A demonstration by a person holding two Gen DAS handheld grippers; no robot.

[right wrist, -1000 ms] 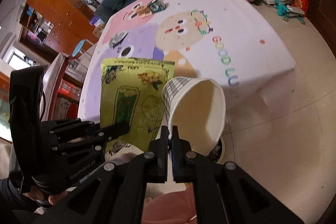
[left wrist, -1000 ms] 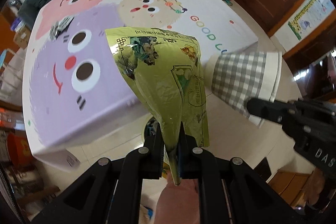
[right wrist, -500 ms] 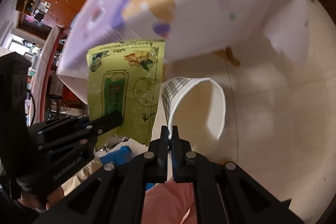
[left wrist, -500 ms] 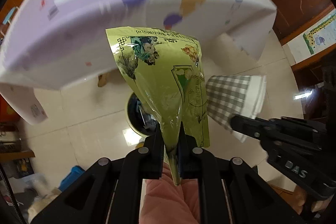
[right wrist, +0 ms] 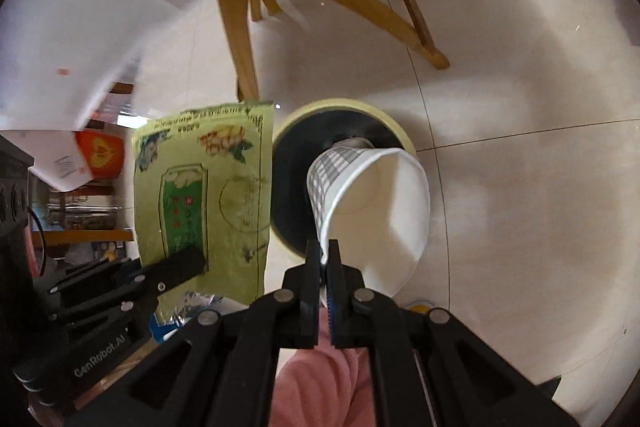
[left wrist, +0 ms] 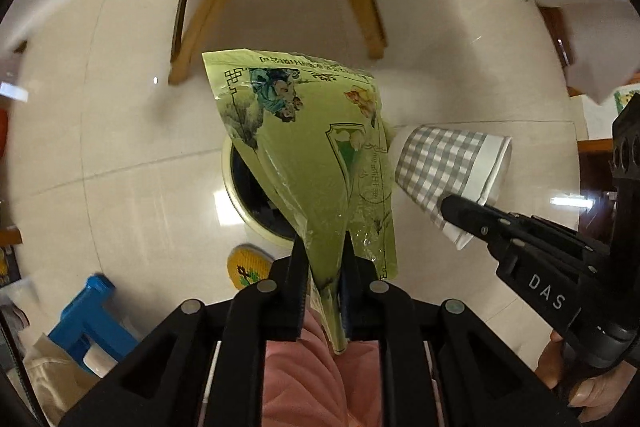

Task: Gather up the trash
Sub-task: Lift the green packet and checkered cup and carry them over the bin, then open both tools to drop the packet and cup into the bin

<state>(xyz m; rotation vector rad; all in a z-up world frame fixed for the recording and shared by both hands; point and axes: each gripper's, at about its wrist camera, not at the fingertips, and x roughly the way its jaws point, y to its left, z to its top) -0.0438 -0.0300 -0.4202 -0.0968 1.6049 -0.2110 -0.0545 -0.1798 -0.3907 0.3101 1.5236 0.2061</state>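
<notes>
Two grippers hang over a yellow-rimmed trash bin (right wrist: 394, 125) on the pale tile floor (right wrist: 520, 187), mid-frame in both wrist views. Left gripper (left wrist: 325, 247): jaws opening, green snack wrapper (left wrist: 320, 155) still pinched between them, covering part of the bin. Right gripper (right wrist: 325, 255): clamped narrow on the rim of a checked paper cup (right wrist: 376, 207), tilted above the bin mouth. Wooden table legs (right wrist: 240, 47) across the upper frame.

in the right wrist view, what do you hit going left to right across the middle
left gripper → green snack bag → trash bin rim → checked paper cup → bare floor tiles
</notes>
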